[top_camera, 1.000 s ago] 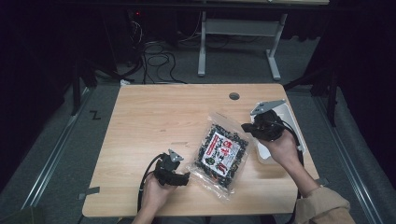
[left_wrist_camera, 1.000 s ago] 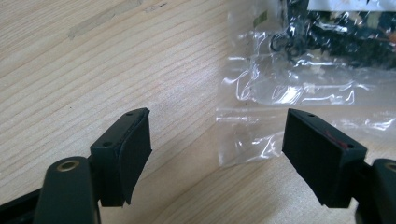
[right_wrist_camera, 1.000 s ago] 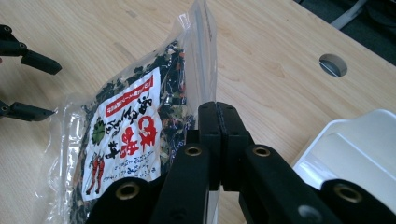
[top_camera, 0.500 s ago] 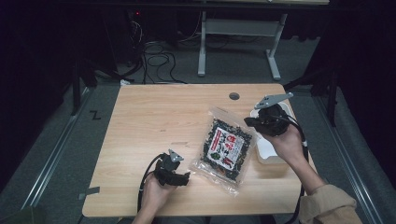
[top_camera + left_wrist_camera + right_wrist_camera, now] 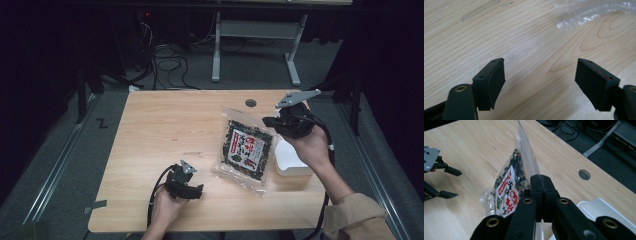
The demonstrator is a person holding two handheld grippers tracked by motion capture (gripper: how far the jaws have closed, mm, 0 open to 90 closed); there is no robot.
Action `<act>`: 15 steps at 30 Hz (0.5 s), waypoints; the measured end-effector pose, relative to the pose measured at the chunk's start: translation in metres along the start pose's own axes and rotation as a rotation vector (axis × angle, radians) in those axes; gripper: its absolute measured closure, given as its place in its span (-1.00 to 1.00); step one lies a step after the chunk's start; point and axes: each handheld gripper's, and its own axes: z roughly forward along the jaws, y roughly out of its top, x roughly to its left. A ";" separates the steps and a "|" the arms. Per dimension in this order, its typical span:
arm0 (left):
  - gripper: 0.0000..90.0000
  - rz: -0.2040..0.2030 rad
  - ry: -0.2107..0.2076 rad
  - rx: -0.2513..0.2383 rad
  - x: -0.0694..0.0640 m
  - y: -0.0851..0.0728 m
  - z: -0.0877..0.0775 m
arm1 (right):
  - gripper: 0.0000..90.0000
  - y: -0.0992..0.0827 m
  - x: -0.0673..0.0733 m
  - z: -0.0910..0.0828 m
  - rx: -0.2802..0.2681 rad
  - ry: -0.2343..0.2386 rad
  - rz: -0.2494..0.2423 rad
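Left gripper (image 5: 192, 190): lower left of centre in the high view, held low over the table (image 5: 165, 125) near its front edge; jaws spread wide, nothing between them. In its own view, bare wood lies under the 2 jaws, and a clear plastic edge of the bag (image 5: 584, 12) shows at upper right.

Bag (image 5: 246, 148): centre right of the high view; clear, dark contents, white and red label. Lower end on the table, upper right edge lifted.

Right gripper (image 5: 272, 121): upper right of the high view, jaws clenched on the bag's edge. In its own view the plastic (image 5: 524, 157) rises from between the closed jaws.

White tray (image 5: 292, 162): right of the bag, partly under the right hand (image 5: 312, 147).
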 end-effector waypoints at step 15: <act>-0.45 0.001 0.003 -0.009 0.000 0.000 0.000 | 1.00 0.014 -0.010 -0.017 -0.026 -0.047 0.002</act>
